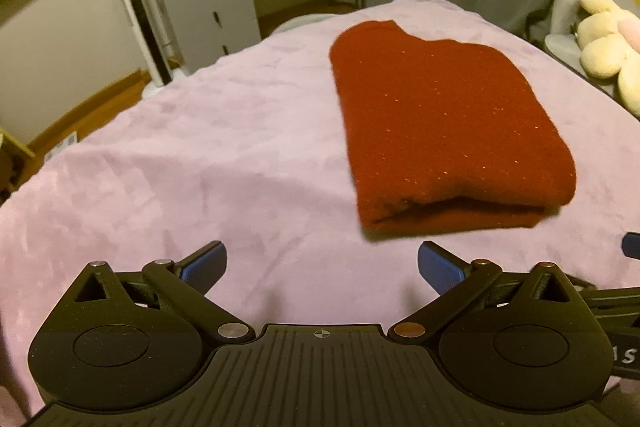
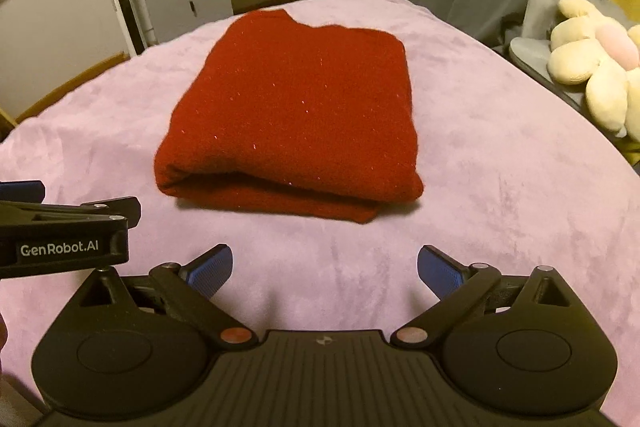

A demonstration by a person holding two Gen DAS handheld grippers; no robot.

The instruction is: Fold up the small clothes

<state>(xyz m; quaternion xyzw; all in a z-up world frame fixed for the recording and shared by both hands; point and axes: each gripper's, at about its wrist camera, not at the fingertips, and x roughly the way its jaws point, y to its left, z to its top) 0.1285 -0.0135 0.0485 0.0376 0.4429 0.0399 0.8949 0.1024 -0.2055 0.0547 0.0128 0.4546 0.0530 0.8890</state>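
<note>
We see the folded red garment (image 2: 288, 115) lying flat on the bed's pink blanket (image 2: 500, 187), its doubled edge facing both grippers. The left gripper (image 1: 322, 267) and right gripper (image 2: 324, 269) both sit just short of the garment, clear of it. Jaws on each stand wide apart, holding nothing. A plush toy (image 2: 592, 59) lies beyond the garment's right side.

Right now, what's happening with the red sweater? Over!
Left gripper open, empty. Right gripper open, empty. Red sweater folded on the pink blanket. Nothing in the way.
</note>
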